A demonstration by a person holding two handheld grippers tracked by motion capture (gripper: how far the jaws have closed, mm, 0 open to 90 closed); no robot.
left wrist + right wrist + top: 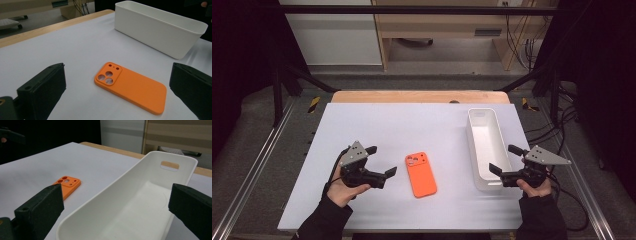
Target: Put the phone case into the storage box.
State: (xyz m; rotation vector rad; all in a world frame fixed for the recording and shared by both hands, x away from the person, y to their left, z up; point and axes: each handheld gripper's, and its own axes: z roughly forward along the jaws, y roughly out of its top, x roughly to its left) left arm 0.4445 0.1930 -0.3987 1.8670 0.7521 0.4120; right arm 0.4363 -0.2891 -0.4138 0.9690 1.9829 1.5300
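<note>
An orange phone case (420, 174) lies flat on the white table sheet, camera cutouts toward the far side; it also shows in the left gripper view (130, 86) and partly in the right gripper view (67, 185). My left gripper (381, 161) is open just left of the case, jaws pointing right toward it, nothing between them (117, 87). A long white bin (485, 146) stands at the right, empty inside (130, 202). My right gripper (503, 160) is open at the bin's near right end, its jaws spread on either side of that end (115, 207).
The white sheet (377, 125) covers a wooden table whose far edge (419, 97) shows. Metal rails run along both sides. The bin has a handle slot (170, 165) in its far wall.
</note>
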